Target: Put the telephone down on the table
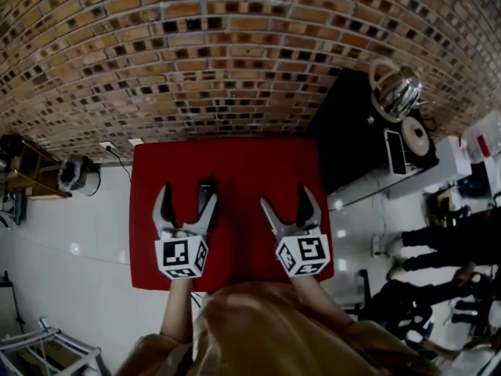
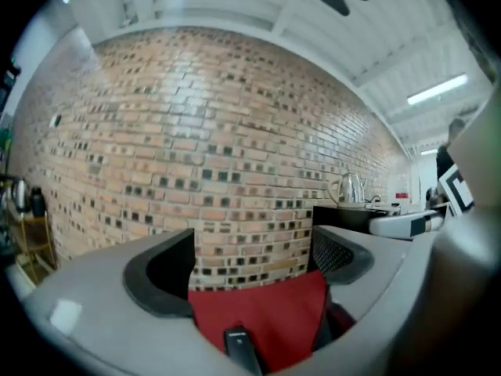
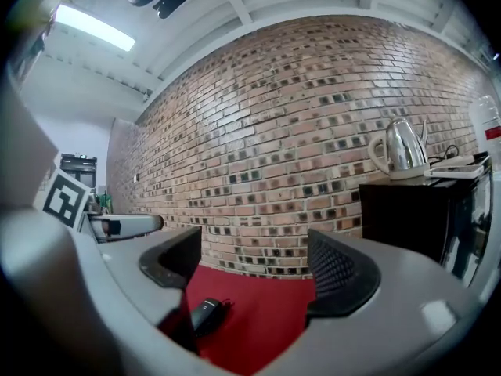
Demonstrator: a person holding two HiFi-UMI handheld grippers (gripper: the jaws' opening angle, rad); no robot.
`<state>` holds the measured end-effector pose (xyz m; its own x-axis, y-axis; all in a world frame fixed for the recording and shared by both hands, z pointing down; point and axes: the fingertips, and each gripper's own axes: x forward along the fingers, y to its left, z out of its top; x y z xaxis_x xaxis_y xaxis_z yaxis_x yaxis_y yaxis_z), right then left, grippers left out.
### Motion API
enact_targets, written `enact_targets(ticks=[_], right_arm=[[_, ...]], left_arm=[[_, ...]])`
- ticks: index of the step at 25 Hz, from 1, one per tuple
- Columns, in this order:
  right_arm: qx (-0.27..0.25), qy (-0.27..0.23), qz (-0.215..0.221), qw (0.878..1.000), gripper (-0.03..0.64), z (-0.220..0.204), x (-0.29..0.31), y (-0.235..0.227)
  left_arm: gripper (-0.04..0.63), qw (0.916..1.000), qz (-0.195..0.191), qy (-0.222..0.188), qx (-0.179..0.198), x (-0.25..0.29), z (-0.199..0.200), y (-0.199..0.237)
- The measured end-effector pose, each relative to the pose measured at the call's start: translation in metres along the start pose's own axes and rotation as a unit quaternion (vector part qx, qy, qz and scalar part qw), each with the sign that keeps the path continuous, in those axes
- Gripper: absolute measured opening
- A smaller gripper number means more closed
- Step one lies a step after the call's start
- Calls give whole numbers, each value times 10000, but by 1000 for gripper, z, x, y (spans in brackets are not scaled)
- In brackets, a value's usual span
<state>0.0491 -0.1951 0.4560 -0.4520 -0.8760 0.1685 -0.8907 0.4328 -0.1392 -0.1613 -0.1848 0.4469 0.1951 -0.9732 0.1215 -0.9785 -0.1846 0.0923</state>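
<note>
A slim black telephone (image 1: 205, 197) lies flat on the red table (image 1: 235, 159), left of its middle. My left gripper (image 1: 188, 202) hovers above the telephone with its jaws spread wide and nothing between the pads. In the left gripper view the telephone (image 2: 241, 347) shows far below the open jaws, on the red cloth. To the right, my right gripper (image 1: 286, 200) is open too and holds nothing. In the right gripper view the telephone (image 3: 205, 313) lies low at the left, beyond the left finger.
A brick wall (image 1: 196, 53) runs behind the table. To the right stands a black cabinet (image 1: 352, 131) with a steel kettle (image 1: 395, 88). People's legs (image 1: 438, 249) are at the far right. A wooden shelf (image 1: 27, 171) is at the far left.
</note>
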Motion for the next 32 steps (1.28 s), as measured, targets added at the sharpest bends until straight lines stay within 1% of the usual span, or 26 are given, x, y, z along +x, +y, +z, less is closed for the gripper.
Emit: enact_targets(ticks=[1,2,4,6,8,10,13,16,21,32], right_arm=[[-19,-44,-2,10000,406,3,0,0],[-34,-77,-6,10000,399,5,-1,0],[-110,-136,-35,9998,362,10,-3,-2],[-322,-144,-70,9994,345,13,-4,-3],[-541,-96,-96,9984,345,14,-4,-3],[-622,-45,-119,9980,345,12,-5,-4],[-621,-48,-133,9980,345,13,-7,-4],[-554,-202,-116,9982,345,17,-8,-3],[-387,-415,-144,9983,345,21,-8,-6],[-608,-294,-106,9977,345,11,-6,0]], left_arm=[[476,9995,88,-215,220,-6,12,-2],[476,9984,209,-392,352,-11,22,-3],[476,9964,423,-562,466,-19,30,-4],[476,9962,517,-518,468,-22,26,-4],[476,9967,531,-410,466,-22,20,-4],[476,9965,534,-349,533,-21,17,-4],[476,9945,539,-352,822,-21,19,-8],[476,9927,472,-347,1057,-22,23,-14],[476,9930,369,-307,1075,-24,22,-18],[476,9943,322,-153,1002,-23,10,-20]])
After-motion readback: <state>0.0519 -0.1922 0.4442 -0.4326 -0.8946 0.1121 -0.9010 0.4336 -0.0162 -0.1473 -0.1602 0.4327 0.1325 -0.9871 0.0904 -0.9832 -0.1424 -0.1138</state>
